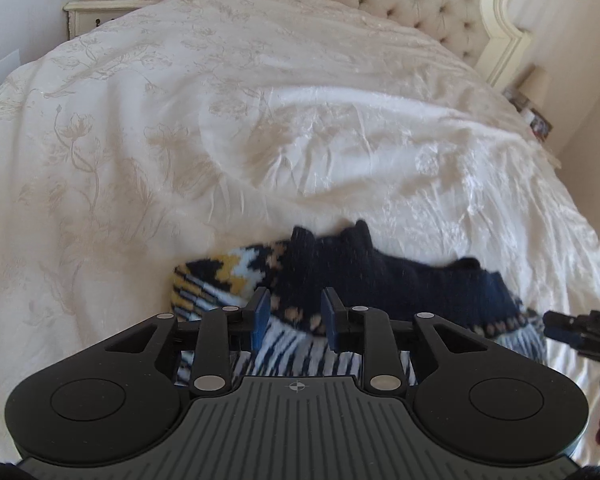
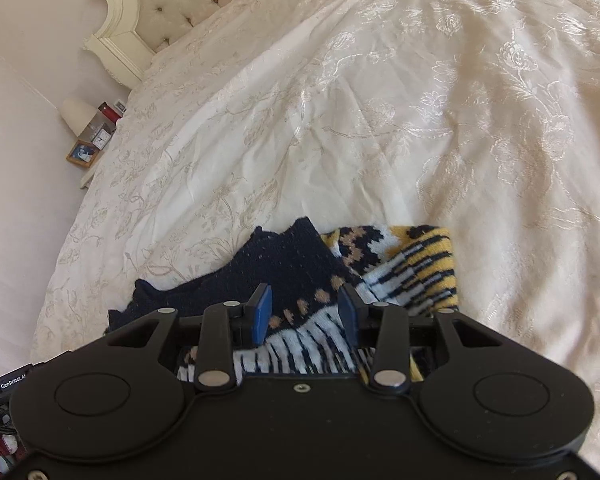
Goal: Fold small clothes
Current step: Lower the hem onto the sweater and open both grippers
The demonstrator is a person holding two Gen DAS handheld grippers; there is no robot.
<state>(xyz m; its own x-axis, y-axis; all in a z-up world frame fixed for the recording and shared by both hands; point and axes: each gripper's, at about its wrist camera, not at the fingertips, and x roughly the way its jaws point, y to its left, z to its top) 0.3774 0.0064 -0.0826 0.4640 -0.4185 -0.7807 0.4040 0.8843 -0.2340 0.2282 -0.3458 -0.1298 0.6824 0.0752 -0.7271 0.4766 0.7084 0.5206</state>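
You are holding the left hand-held gripper (image 1: 292, 316) with its jaws narrowly parted and empty over the patterned knit garment (image 1: 380, 280); the right hand-held gripper (image 2: 305, 313) is hovering likewise, gripping nothing. The garment is lying bunched near the bed's (image 1: 260, 140) near edge, navy part over stripes. Folding looks barely begun: flattening and every fold are seemingly awaiting you.

A bed (image 1: 260, 120) with a cream flowered cover (creased in places) carries one knitted garment (image 1: 380, 280), dark blue with white, yellow and tan patterns. It lies bunched just ahead of and under the left gripper (image 1: 294, 316), touching the cover.
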